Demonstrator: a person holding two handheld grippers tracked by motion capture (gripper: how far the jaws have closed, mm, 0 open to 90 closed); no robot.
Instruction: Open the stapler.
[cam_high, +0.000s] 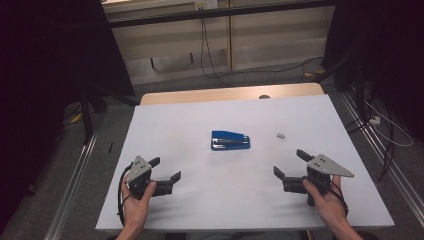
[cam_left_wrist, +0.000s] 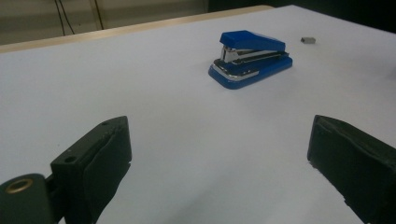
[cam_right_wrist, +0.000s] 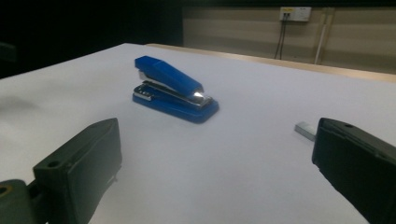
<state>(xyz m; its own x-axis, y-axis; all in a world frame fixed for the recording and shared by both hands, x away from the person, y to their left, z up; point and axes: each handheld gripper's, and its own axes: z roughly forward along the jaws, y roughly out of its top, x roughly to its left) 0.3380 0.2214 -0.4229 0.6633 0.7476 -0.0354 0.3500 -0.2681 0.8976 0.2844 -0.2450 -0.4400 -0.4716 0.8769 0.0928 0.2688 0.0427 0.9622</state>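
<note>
Your left gripper (cam_high: 164, 169) sits at lower left of the high view, jaws spread wide, holding nothing. Your right gripper (cam_high: 289, 164) is at lower right, jaws also wide apart and empty. Both point inward toward frame centre. The blue stapler (cam_high: 230, 140) lies flat on the white table (cam_high: 200, 210) at centre of the frame, well apart from both grippers. A small grey staple block (cam_high: 280, 135) lies to the right of the stapler, apart from it. In your left gripper view the stapler (cam_left_wrist: 250, 58) is at upper centre; in your right gripper view it (cam_right_wrist: 175, 88) is upper left of centre.
</note>
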